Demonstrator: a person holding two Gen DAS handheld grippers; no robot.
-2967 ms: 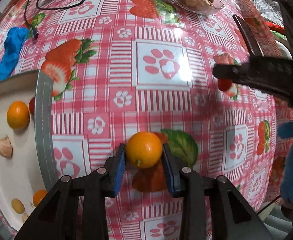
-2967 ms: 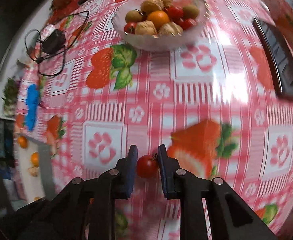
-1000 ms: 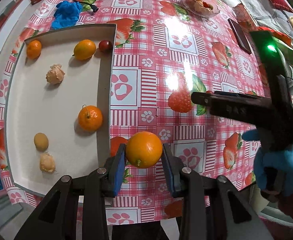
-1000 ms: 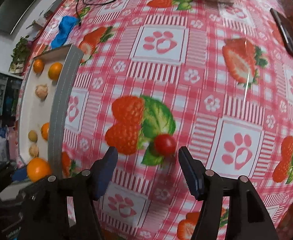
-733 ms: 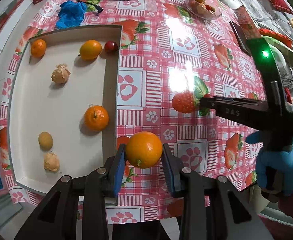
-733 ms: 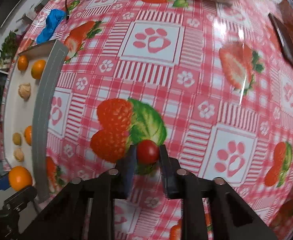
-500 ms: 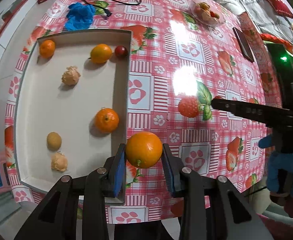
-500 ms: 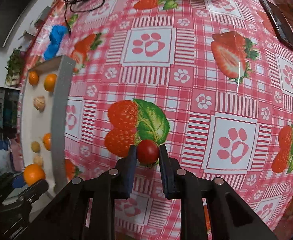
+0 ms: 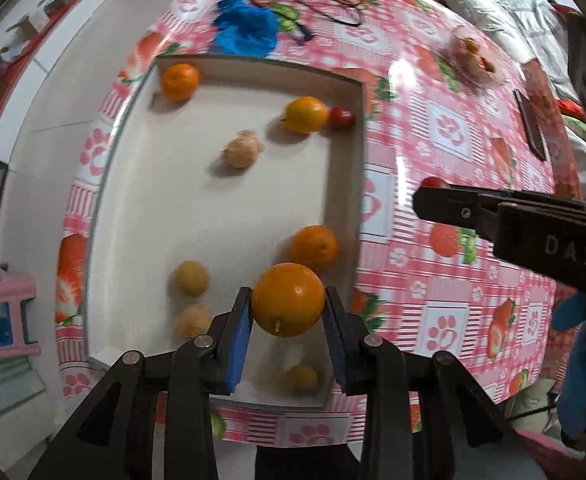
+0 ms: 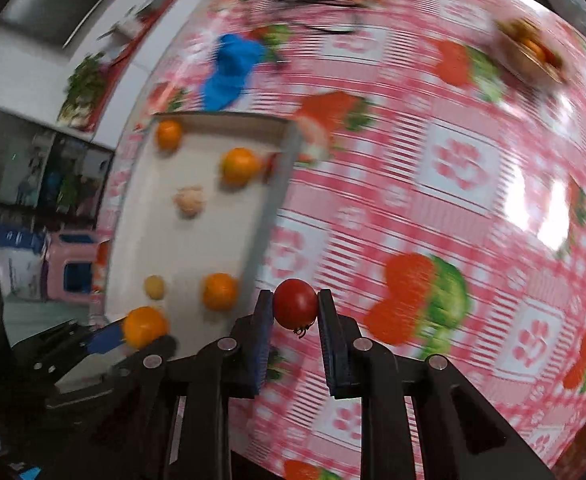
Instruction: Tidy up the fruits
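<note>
Carrying an orange point(image 9: 288, 299) pinched between the blue pads of the left gripper point(image 9: 288, 312), held above the near end of the white tray point(image 9: 357, 152), over a bare patch between the fruit already lying there; likely so held to drop it clear of its neighbours. Gripping a cherry tomato point(image 10: 295, 309) between the fingers of the right gripper point(image 10: 295, 316), over the checked desk point(image 10: 453, 184) just beside the tray's right wall, not yet over the tray floor. Judged as the carrying step for both, with release yet to come. Lying loose in the tray: three oranges, another small red tomato point(image 9: 340, 116) touching the far right one, and several pale, wrinkled or roundish fruits, too blurred to name. Standing far off on the desk, a glass bowl point(image 9: 471, 60) with more fruit, so probably more trips to make.
</note>
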